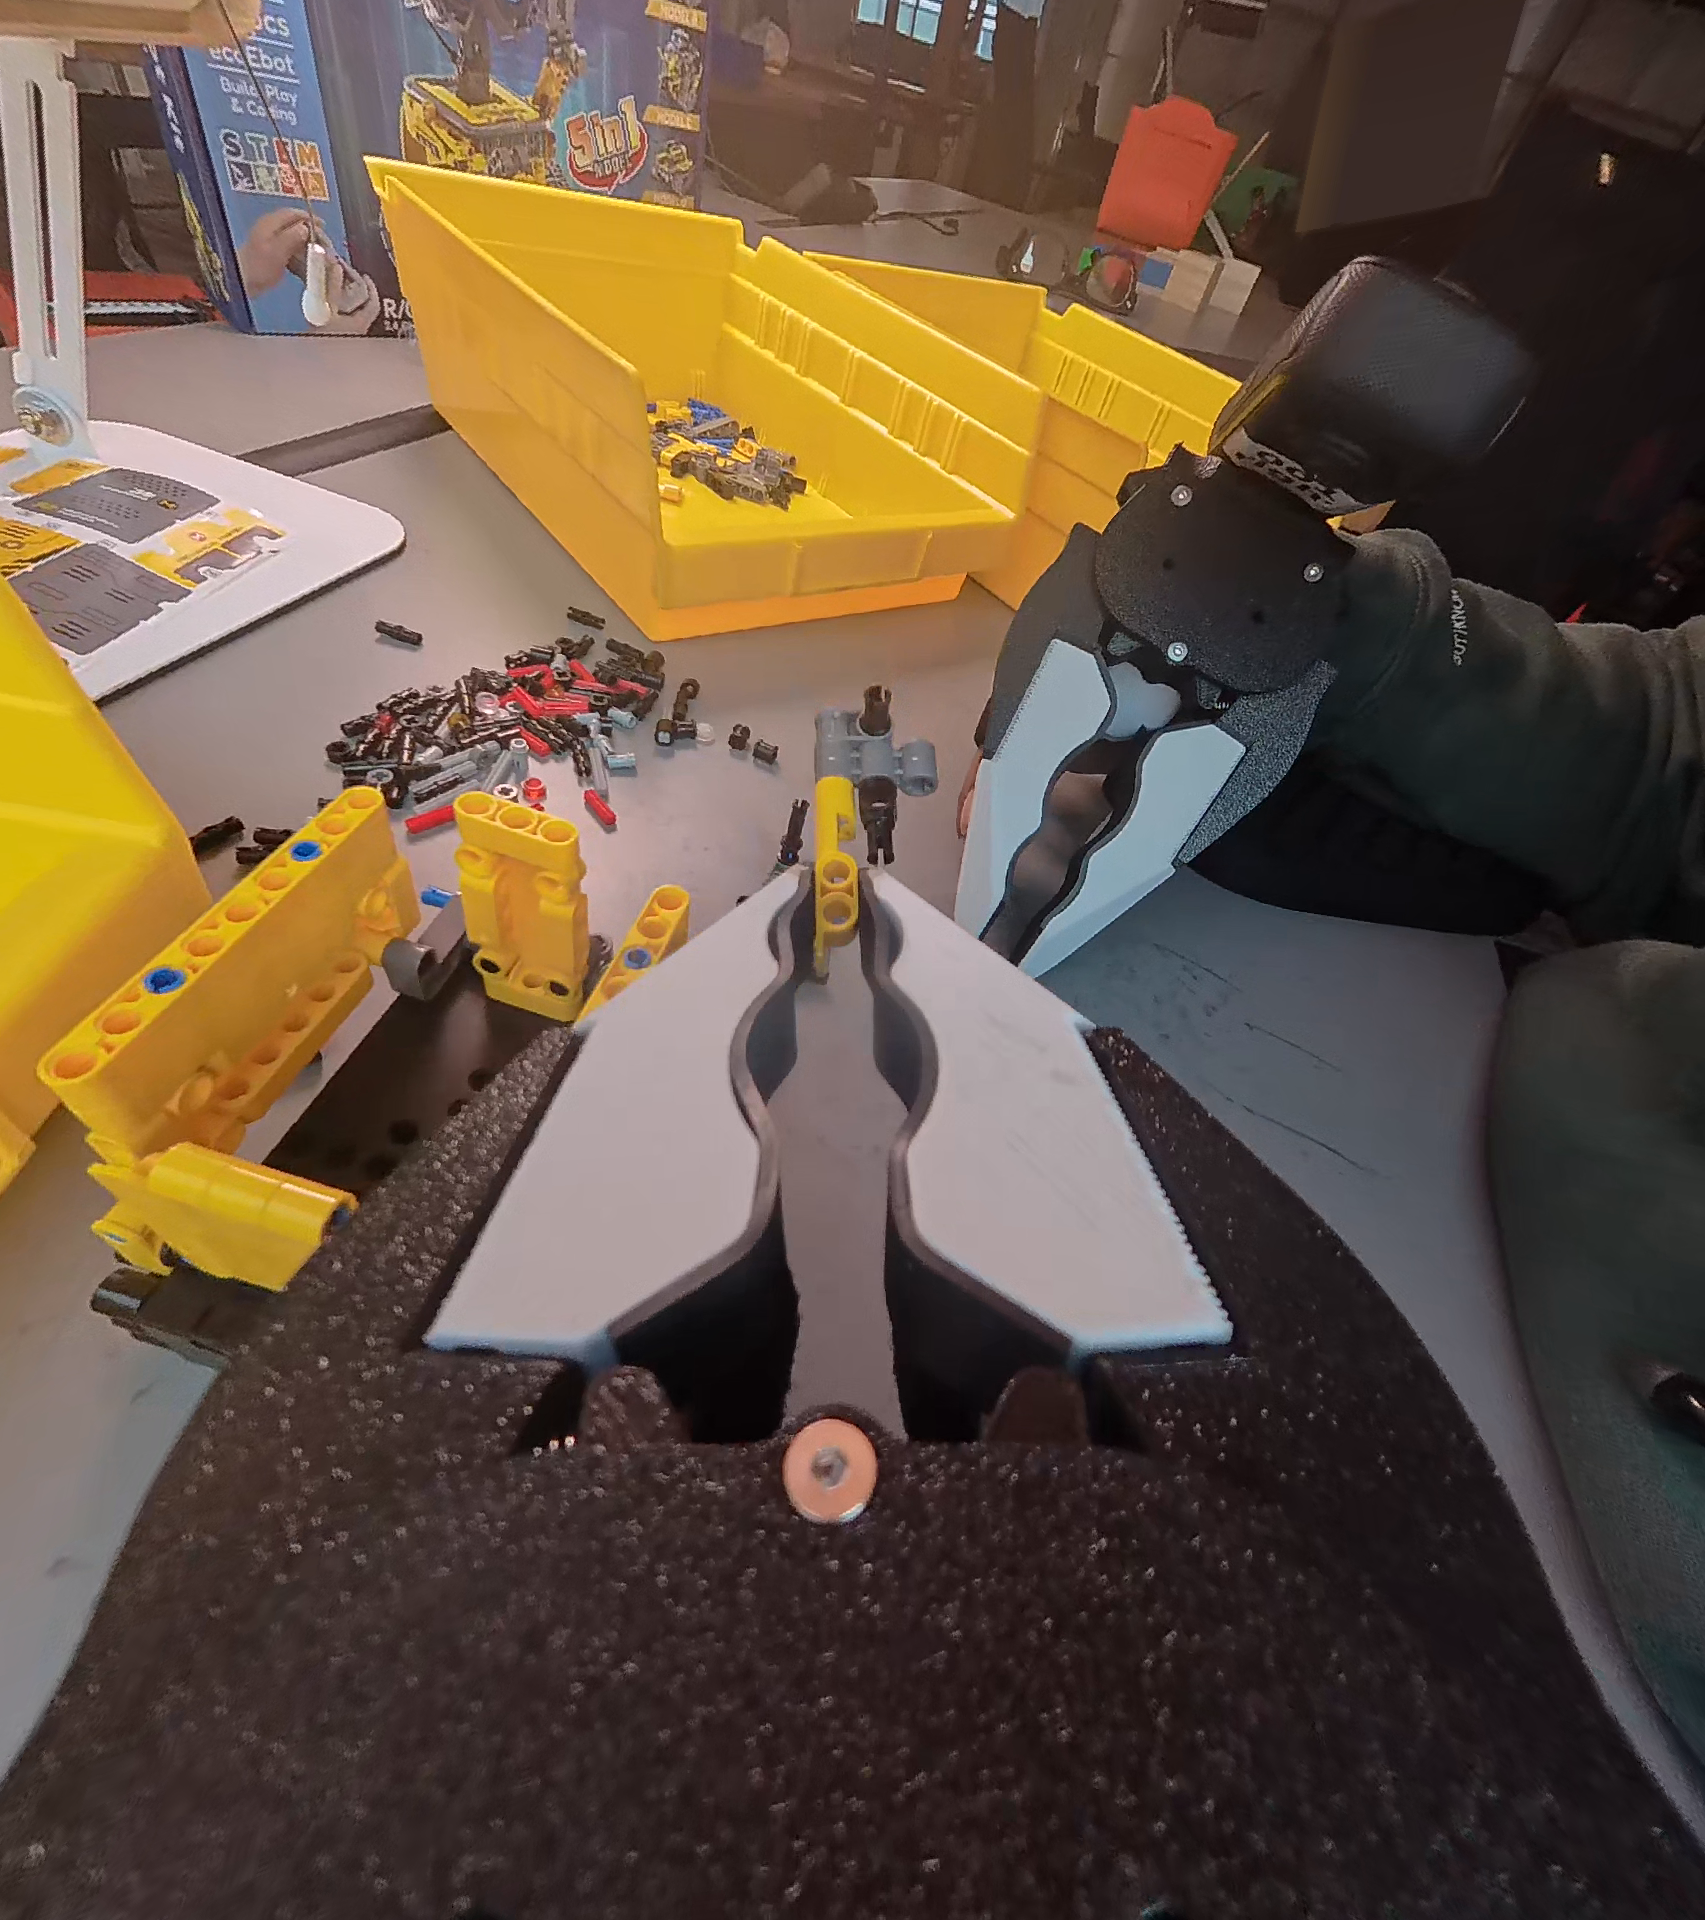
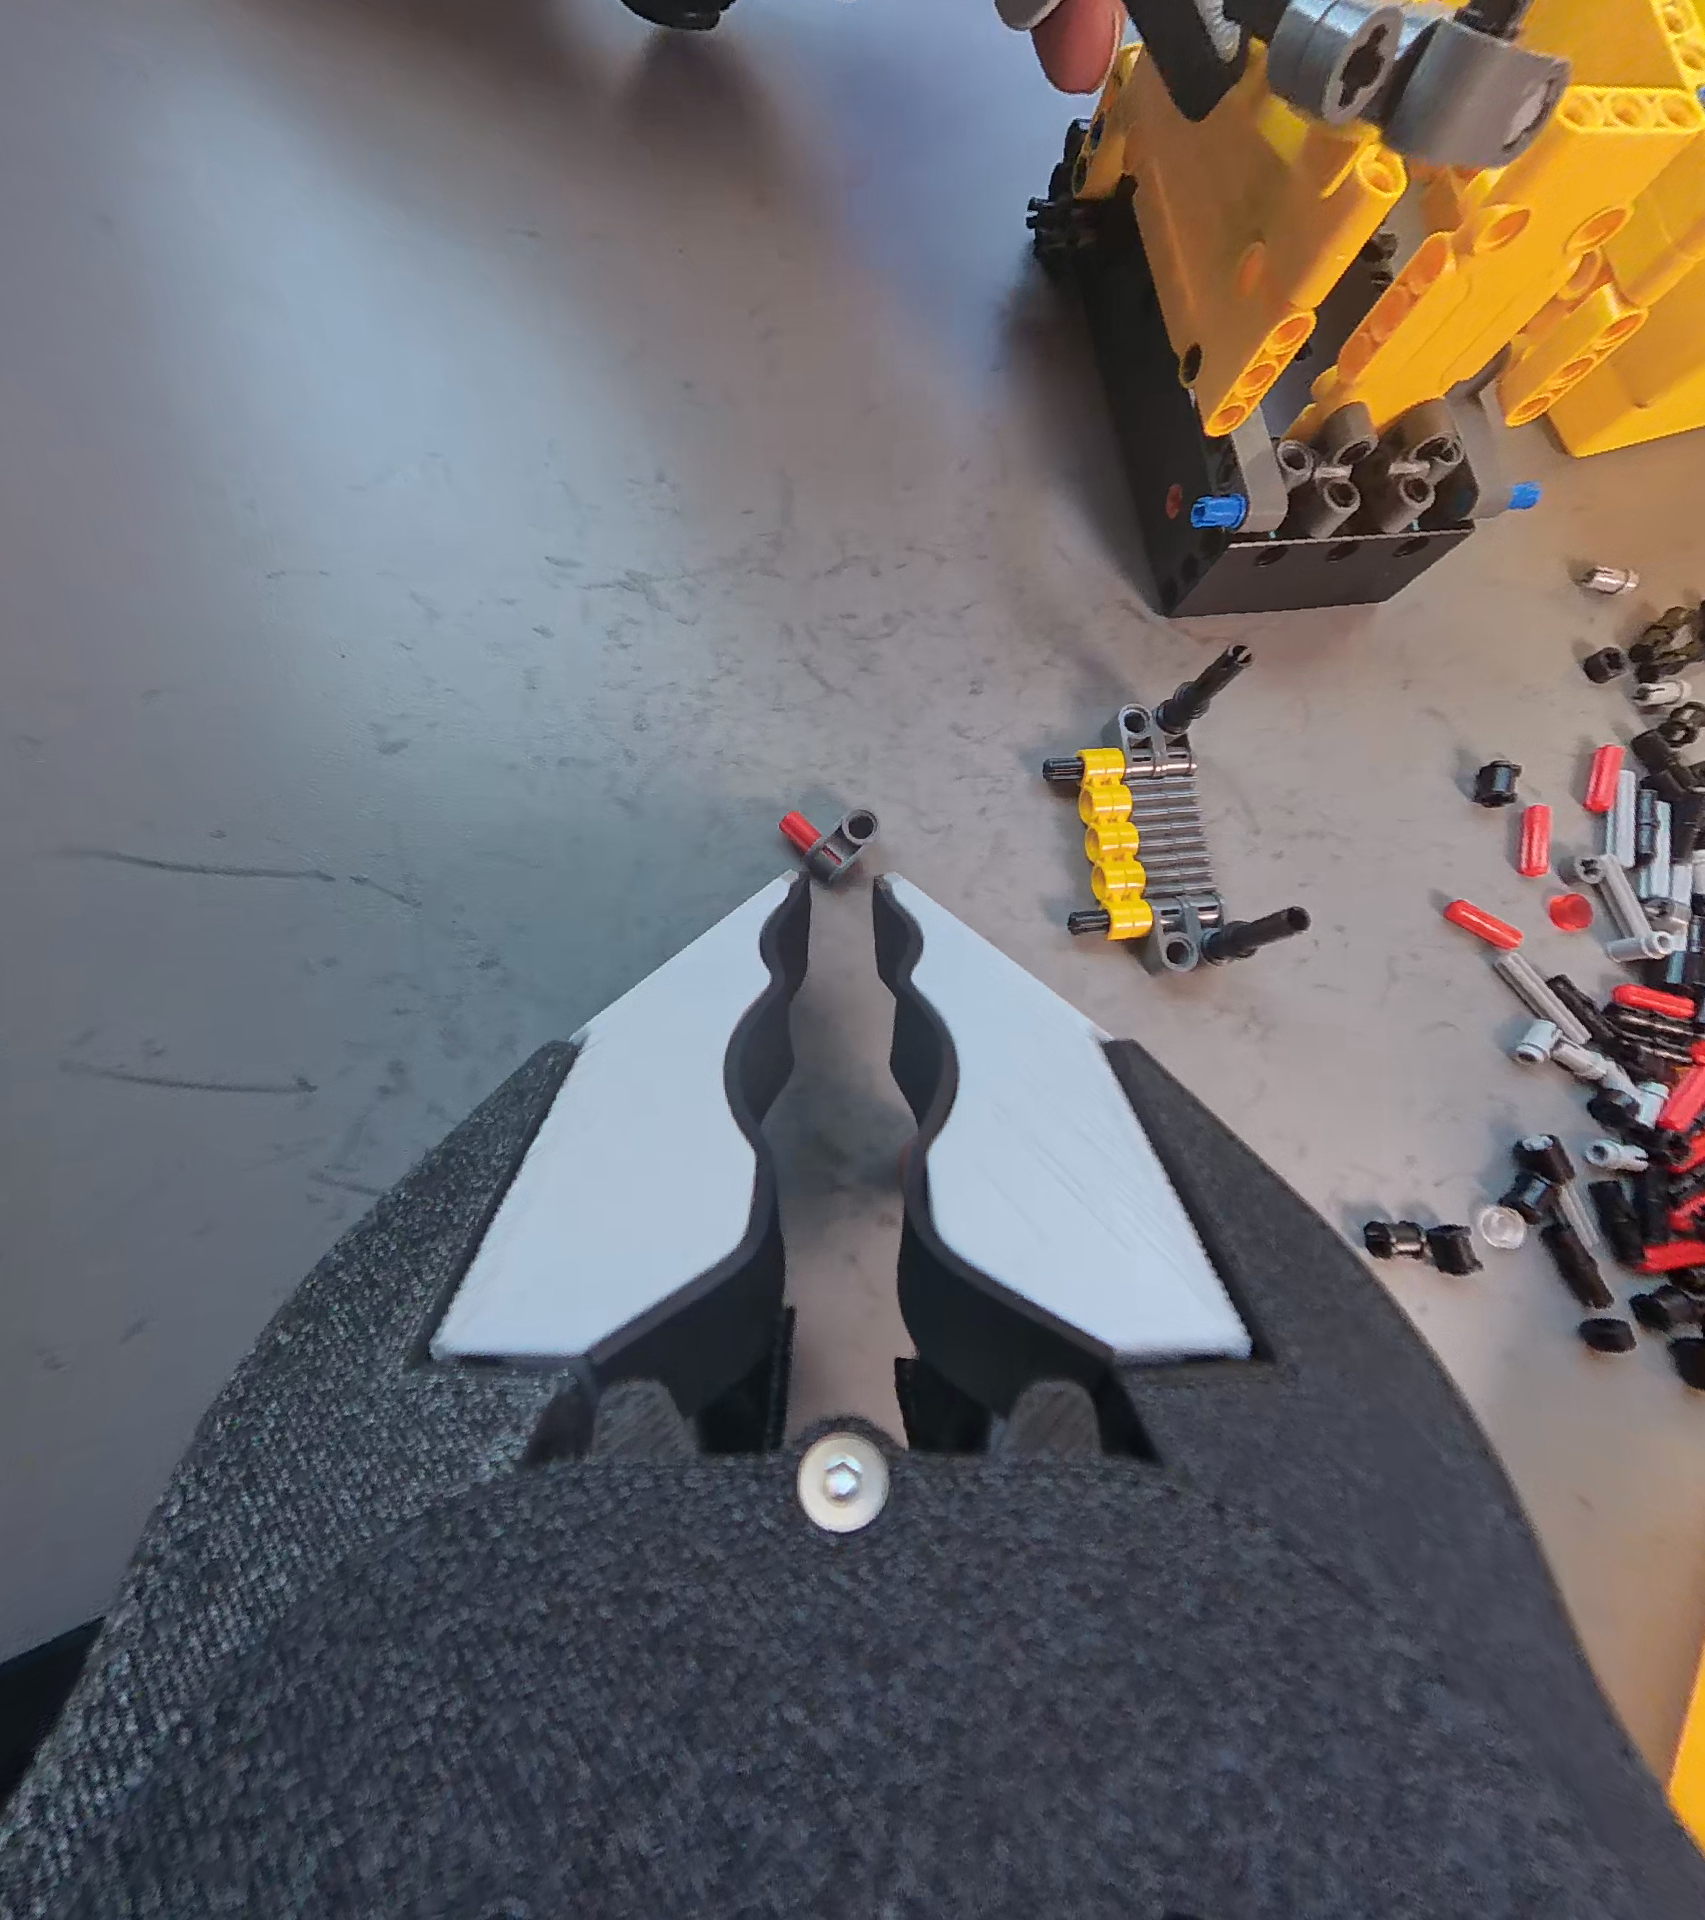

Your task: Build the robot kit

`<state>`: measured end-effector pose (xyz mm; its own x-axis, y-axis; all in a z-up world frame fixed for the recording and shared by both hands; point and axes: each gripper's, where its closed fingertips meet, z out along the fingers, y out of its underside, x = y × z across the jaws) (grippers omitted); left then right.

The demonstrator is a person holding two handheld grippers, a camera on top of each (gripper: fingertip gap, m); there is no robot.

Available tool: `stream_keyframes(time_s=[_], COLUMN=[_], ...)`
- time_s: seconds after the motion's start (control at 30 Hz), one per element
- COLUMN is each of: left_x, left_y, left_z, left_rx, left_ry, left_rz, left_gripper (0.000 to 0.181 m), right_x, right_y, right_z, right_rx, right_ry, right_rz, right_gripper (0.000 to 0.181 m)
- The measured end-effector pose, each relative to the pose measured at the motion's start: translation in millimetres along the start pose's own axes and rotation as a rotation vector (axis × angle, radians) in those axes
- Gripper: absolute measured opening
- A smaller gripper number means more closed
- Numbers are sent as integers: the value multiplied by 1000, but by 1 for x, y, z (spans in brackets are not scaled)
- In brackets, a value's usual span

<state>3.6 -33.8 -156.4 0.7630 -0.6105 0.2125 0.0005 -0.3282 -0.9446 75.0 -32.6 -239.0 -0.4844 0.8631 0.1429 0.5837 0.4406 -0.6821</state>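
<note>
Yellow beam pinched in left jaws.

Three yellow bins, two grippers, one printed box, one instruction sheet, one half-built yellow model, countless loose pins.

The heap of loose pins lies on the table. Behind it stands an open bin with small parts in it, and a second bin sits to that one's right. In front of the heap, to the left, stands the half-built model. Left of the heap lies an instruction sheet.
</note>
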Motion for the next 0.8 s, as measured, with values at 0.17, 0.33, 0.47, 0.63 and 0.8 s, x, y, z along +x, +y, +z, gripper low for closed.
stream_keyframes(time_s=[0.17,0.33,0.47,0.63,0.8], left_x=[0,0,-1,0,-3], left_y=[3,5,7,7,10], left_z=[1,2,3,3,4], left_rx=[-16,-28,-34,-41,-46], left_ry=[1,0,1,1,-5], left_rz=[1,-3,-9,-5,-13], left_gripper=[6,6,6,6,6], right_x=[-1,-8,-24,-20,-15], right_y=[-1,1,-3,-11,-20], right_z=[1,-1,-2,-8,-11], right_rx=[-3,-30,-10,46,94], right_ry=[-6,-42,-121,-108,-102], right_rz=[12,22,7,-18,-104], right_gripper=[11,9,13,16,16])
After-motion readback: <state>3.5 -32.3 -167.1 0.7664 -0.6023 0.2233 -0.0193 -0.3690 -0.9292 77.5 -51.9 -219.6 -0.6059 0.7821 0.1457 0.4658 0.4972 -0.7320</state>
